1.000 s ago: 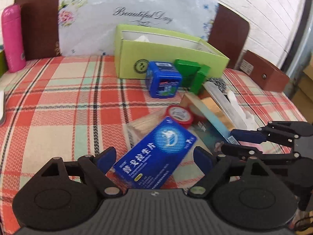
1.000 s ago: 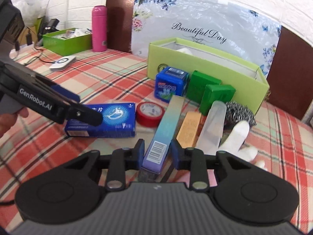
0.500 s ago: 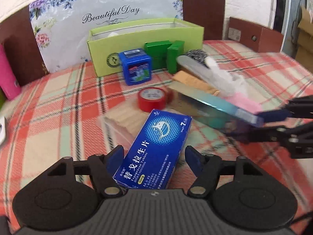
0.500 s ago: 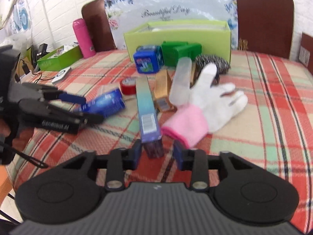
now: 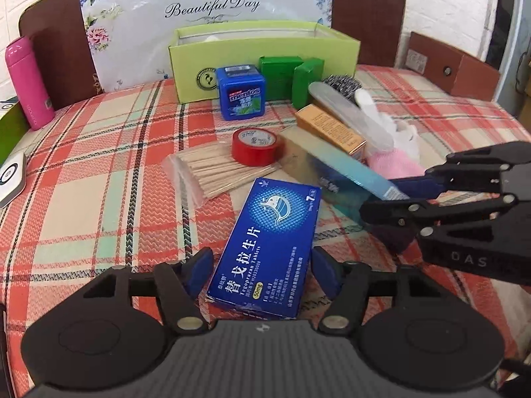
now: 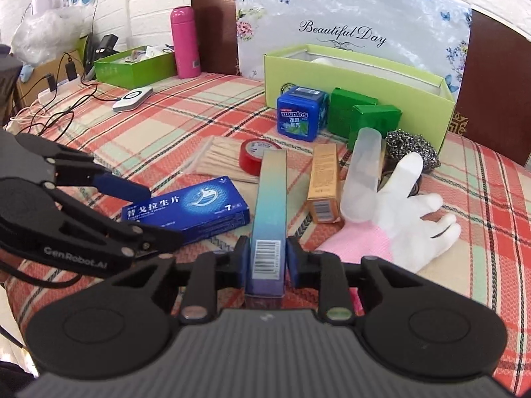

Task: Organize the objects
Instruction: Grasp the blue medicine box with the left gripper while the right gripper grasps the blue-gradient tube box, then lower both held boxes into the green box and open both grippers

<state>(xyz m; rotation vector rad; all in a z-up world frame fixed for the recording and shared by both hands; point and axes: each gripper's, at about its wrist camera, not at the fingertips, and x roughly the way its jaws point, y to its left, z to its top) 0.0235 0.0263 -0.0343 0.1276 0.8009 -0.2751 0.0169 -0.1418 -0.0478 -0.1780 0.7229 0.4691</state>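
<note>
Left wrist view: left claw (image 5: 262,265) spread wide at 6 o'clock, fingers either side of blue medicine box (image 5: 268,248), not clearly touching it. Box flat on plaid counter (image 5: 99,172), long axis toward 1 o'clock. Bag of wooden sticks (image 5: 212,172) at 11 o'clock of box, red tape roll (image 5: 257,146) just behind, touching the bag. Blue Mentos tub (image 5: 241,91) further back at 12, green boxes (image 5: 288,78) beside it at its 3 o'clock, lime-green open carton (image 5: 262,56) behind all. Right claw (image 5: 395,195) entering from 3 o'clock, pinching end of long teal-to-purple slim box (image 5: 338,169). Orange-gold box (image 5: 328,129), translucent tube (image 5: 351,116), steel scourer (image 5: 341,83), white-pink glove (image 5: 395,152) clustered at 1–2 o'clock. Pink bottle (image 5: 28,83) at 10 o'clock.

Right wrist view: right claw (image 6: 265,262) pressed onto slim box (image 6: 270,199), barcode end between the fingers, box running toward 12 o'clock, far end near tape roll (image 6: 257,156). Left claw (image 6: 146,215) at 9 o'clock, spread, upper finger above medicine box (image 6: 189,212), lower finger in front of it. Orange-gold box (image 6: 323,182) just right of slim box, tube (image 6: 363,175) leaning over glove (image 6: 408,205) at 2 o'clock. Scourer (image 6: 411,147) behind glove. Mentos tub (image 6: 300,112), green boxes (image 6: 361,116) against carton (image 6: 348,79) at 12–1. Bottle (image 6: 184,43) at 11.
</note>
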